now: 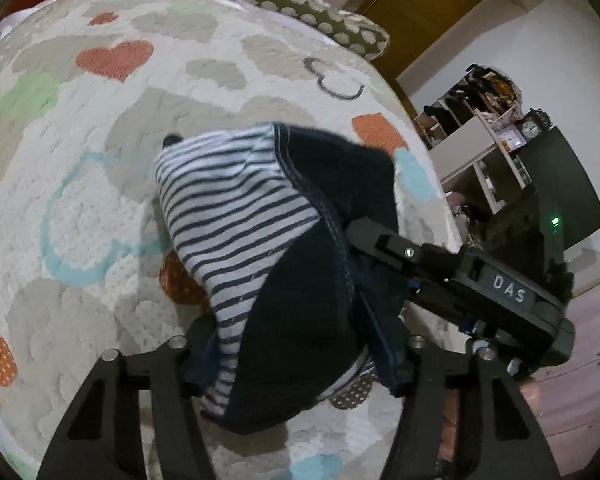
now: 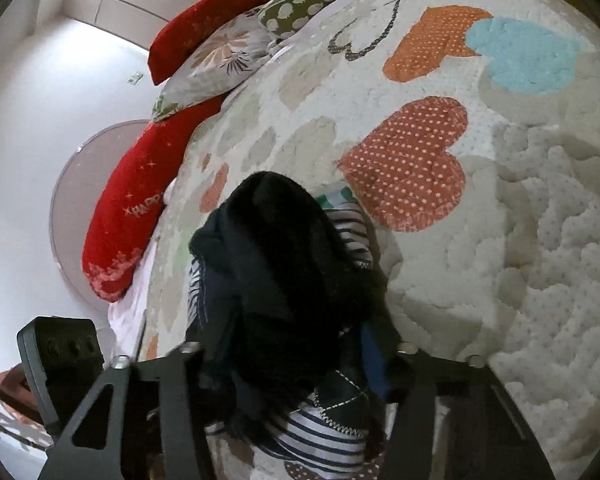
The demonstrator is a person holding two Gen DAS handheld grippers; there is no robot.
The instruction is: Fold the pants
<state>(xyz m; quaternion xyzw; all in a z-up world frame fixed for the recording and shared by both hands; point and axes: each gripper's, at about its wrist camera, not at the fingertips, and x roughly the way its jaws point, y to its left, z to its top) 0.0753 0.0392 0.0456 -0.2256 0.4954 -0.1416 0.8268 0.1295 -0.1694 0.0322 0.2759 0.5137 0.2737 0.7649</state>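
The pants [image 1: 300, 264] are small, dark navy with a blue-and-white striped lining. They hang bunched above the heart-patterned bedspread [image 1: 100, 140]. My left gripper [image 1: 296, 360] is shut on the fabric at its near end. In the left wrist view my right gripper [image 1: 364, 236] comes in from the right and grips the navy part. In the right wrist view the pants [image 2: 284, 280] fill the space between the fingers, and my right gripper [image 2: 300, 360] is shut on them. The fingertips are hidden by cloth in both views.
Pillows lie at the head of the bed: a green spotted one [image 1: 316, 12], a floral one [image 2: 220, 60] and red cushions [image 2: 128, 208]. The bed edge falls off to the right in the left wrist view, with shelves [image 1: 484, 140] and a dark screen [image 1: 556, 184] beyond.
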